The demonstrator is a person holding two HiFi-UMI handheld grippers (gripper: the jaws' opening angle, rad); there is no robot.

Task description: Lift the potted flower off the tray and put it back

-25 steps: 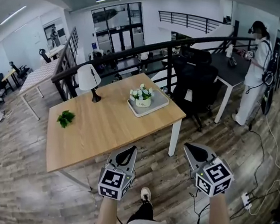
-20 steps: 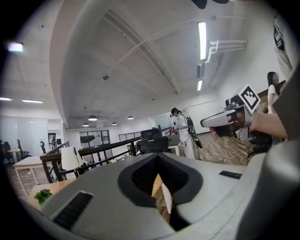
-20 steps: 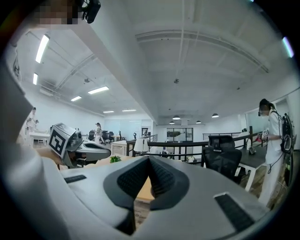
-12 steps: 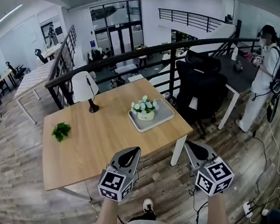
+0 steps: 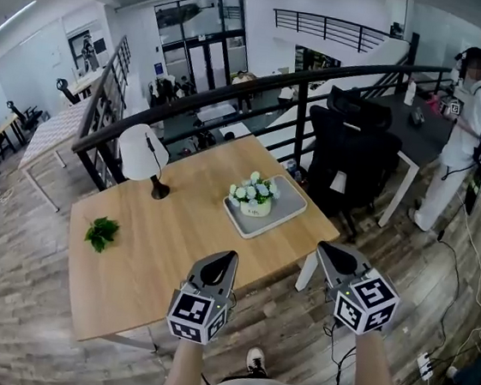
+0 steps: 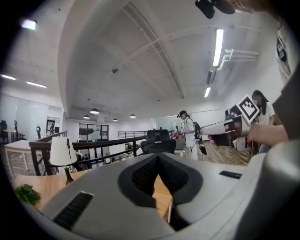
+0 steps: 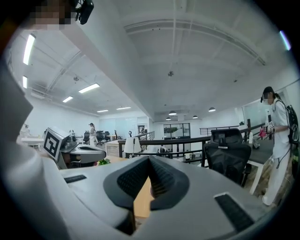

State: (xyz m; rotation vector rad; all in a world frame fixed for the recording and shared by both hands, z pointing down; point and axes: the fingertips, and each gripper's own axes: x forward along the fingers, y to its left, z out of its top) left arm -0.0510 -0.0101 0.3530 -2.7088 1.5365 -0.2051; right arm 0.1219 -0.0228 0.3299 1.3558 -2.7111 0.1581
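- the potted flower (image 5: 255,196) sits on the gray tray (image 5: 290,209), a little above the middle of the frame in the head view. it has white and pale blooms in a small cream pot.
- the tray lies near the far right corner of the wooden table (image 5: 175,236).
- the left gripper (image 5: 225,258) is at the bottom middle of the frame. its tip is over the near edge of the table. its claw is shut tight and holds nothing.
- the right gripper (image 5: 328,251) is at the lower right, just past the table's right edge, over the wood floor (image 5: 421,277). its claw is closed too, with nothing in it.
- both grippers point toward the table and are well apart from the flower and the tray.
- a white lamp (image 5: 140,152) stands on the table, to the upper left of the flower.
- a small bunch of green leaves (image 5: 100,233) lies on the left side of the table.
- a black chair (image 5: 354,153) stands beyond the table, up and to the right of the tray.
- a person in white (image 5: 465,127) stands at the upper right of the frame, beside a dark desk (image 5: 403,128).
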